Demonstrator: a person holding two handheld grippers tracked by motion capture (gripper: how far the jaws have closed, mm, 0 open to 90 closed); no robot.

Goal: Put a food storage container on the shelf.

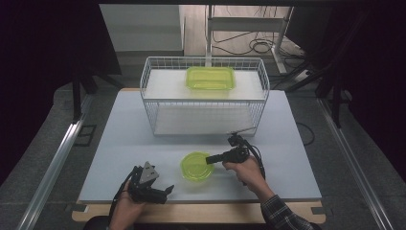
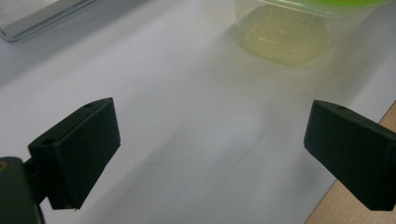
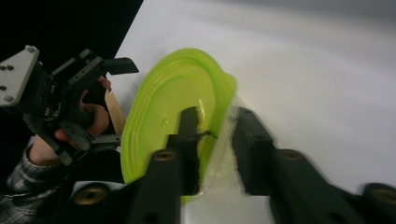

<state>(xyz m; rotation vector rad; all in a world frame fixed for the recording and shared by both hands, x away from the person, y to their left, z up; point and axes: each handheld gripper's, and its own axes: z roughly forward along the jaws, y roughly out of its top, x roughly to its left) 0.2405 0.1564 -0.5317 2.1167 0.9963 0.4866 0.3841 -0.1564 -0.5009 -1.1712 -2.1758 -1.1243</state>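
A round clear container with a lime-green lid (image 1: 195, 166) stands on the white table near its front middle. My right gripper (image 1: 209, 159) reaches it from the right. In the right gripper view one jaw lies on the green lid (image 3: 163, 116) and the other against the clear wall, so the right gripper (image 3: 215, 114) is shut on the container's rim. My left gripper (image 1: 166, 192) rests by the front edge, left of the container, with its jaws wide apart and nothing between them. The left gripper view shows that left gripper (image 2: 210, 140) open over bare table, the container (image 2: 285, 42) beyond it.
A white wire basket (image 1: 148, 91) stands at the back of the table (image 1: 124, 139), open toward me, with a shelf inside. A rectangular green-lidded container (image 1: 210, 77) sits on that shelf. The table's wooden front edge (image 2: 364, 186) runs close to the left gripper.
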